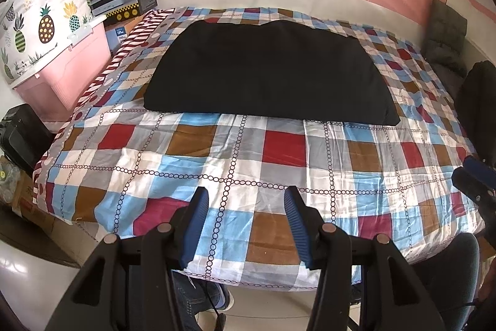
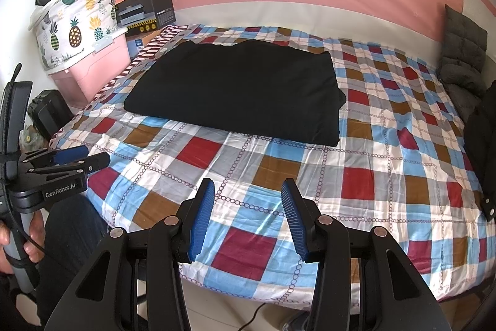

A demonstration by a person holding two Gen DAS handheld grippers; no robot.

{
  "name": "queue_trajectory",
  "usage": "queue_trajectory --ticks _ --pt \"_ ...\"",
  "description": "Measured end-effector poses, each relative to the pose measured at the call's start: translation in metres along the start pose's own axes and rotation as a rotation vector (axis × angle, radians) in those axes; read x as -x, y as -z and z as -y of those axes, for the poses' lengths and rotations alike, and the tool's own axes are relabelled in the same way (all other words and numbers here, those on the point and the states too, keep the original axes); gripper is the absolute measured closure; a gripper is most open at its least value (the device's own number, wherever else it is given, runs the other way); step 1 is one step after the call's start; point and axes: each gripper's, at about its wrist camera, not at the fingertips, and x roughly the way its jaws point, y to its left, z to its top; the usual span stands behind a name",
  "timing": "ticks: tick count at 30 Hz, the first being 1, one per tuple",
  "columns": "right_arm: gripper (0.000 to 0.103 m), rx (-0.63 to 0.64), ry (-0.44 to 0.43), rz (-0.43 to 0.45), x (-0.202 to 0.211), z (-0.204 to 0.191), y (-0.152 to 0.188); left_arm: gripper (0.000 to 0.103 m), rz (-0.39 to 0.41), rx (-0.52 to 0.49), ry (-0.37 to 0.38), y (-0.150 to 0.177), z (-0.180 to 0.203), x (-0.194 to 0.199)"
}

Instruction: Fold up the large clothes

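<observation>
A: Pose check. Your left gripper [image 1: 245, 225] is pitched down over the near edge of the bed [image 1: 279, 176], jaws parted about halfway, nothing between the blue pads. Right gripper [image 2: 248, 219] same story: angled down, jaws partly open, empty, only checked bedspread [image 2: 356, 163] showing in the gap.

B: Where's your left hand?

A: Your left hand [image 2: 18, 234] shows at the left edge of the right wrist view, wrapped round the grey handle, cable running past the fingers. That gripper sits level with the right one, off to its left, both short of the cloth.

B: And the garment?

A: Black garment [image 1: 266, 67] lies folded into a flat rectangle on the bed, ahead of both grippers and well apart from them. From the left gripper it's straight ahead; from the right one it's ahead and slightly left [image 2: 238, 89]. Neither gripper touches it.

B: Any readable text?

A: "GenRobot.AI" on the left gripper's body in the right wrist view. The black box [image 2: 145, 10] far left beyond the bed has print, too small to read.
</observation>
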Motion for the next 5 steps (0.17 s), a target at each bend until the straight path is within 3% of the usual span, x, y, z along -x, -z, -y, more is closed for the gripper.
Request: queue_trajectory --ticks 5 --pt "0.057 0.0 -0.001 0.002 0.0017 0.001 0.0004 0.05 0.005 -0.014 0.006 -0.0005 0.0049 0.0012"
